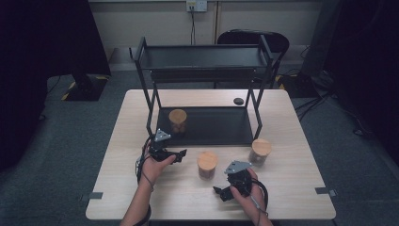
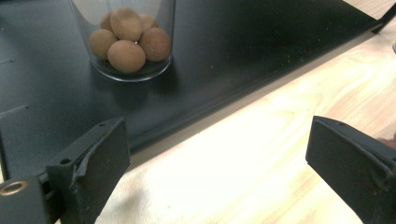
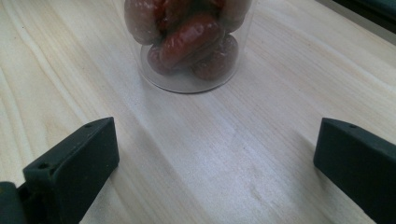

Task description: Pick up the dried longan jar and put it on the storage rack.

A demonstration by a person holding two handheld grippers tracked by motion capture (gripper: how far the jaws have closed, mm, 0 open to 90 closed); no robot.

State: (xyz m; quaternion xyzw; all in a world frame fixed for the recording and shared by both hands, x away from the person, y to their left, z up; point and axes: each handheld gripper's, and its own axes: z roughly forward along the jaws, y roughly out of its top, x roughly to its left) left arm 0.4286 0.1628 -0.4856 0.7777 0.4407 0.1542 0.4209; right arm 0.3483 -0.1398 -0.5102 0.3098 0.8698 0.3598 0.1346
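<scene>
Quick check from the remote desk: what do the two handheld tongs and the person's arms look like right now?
Both tongs are black. The left tongs and right tongs each carry a grey three-cornered plate on top and trail a black cable. In the gripper views their jaws are blocky matte black, with small holes and chipped edges on the left pair. The forearms are bare, with a dark band at the left wrist.

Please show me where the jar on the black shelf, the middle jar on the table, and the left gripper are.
jar on the shelf (image 1: 178, 120), high view, on its glass side
middle jar (image 1: 207, 160), high view, on its wooden lid
left gripper (image 1: 180, 155), high view, between its fingertips
</scene>
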